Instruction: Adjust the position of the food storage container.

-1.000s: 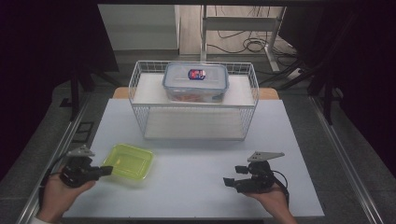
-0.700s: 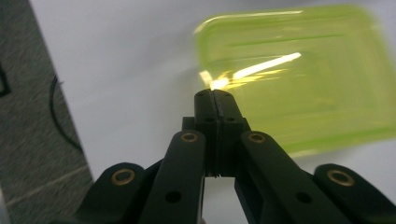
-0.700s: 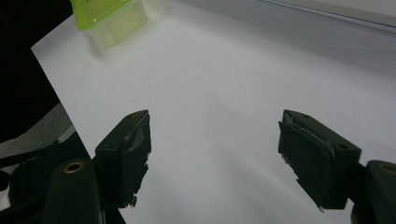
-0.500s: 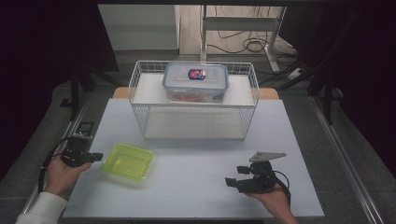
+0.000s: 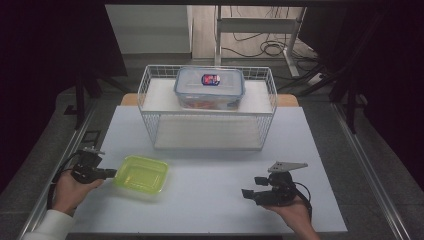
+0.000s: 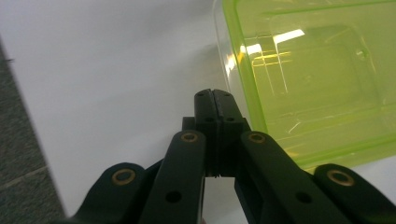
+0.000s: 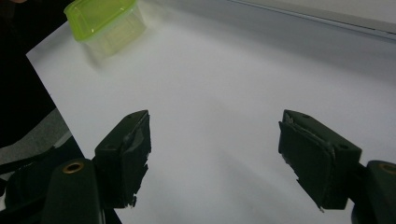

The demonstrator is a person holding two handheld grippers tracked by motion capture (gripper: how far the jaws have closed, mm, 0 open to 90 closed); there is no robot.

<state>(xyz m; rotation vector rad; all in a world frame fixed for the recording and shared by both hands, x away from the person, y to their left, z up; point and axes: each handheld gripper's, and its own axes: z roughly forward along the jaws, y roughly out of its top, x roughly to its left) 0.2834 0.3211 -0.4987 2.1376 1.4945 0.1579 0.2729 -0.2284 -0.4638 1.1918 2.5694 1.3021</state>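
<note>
Clear green plastic tub (image 5: 141, 173) with rounded corners, low on the left of the smooth white worktop (image 5: 215, 195), left tool (image 6: 215, 100) squeezed tight, empty, just beside its rim, right tool (image 7: 215, 144) wide, empty, well apart

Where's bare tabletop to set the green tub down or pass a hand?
Widest free patch: the white table between the green tub and the right tongs. A narrower strip runs between the tub and the wire basket. It is crowded at the left edge, where the shut left tongs meet the tub.
</note>
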